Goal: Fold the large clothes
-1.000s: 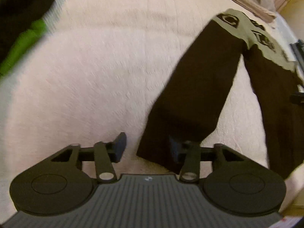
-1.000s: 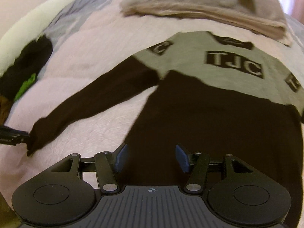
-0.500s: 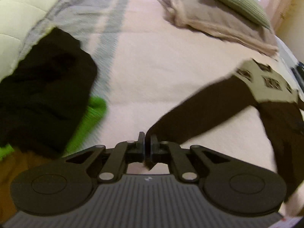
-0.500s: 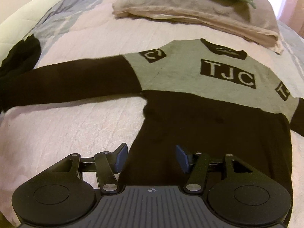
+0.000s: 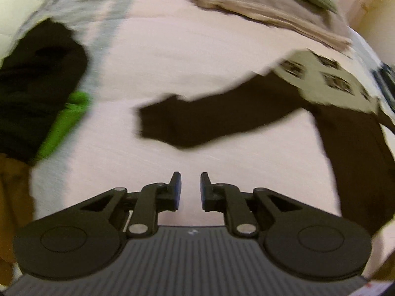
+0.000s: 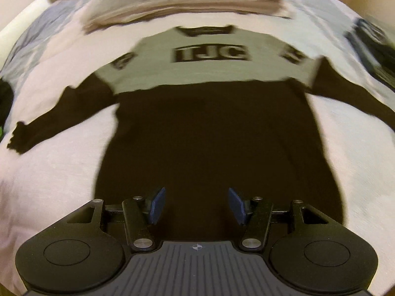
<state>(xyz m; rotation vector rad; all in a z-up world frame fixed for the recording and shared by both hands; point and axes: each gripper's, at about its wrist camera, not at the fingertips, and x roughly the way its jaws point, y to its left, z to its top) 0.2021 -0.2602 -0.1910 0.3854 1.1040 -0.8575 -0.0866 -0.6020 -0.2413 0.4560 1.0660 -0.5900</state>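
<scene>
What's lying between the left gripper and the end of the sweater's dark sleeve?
Nothing: in the left wrist view only bare pink bedspread separates the left gripper, jaws opening and empty, from the sleeve cuff.

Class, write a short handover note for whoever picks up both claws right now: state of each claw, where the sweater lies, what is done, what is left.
Left claw: jaws opening, nothing between them, above bare bedspread short of the sleeve cuff.
Right claw: open, empty, over the sweater hem.
Sweater: flat on the bed, front up, both sleeves spread out, collar toward the pillows.
Done: sweater laid out.
Left: no fold is made yet; probably sleeves in first, then the body.
</scene>
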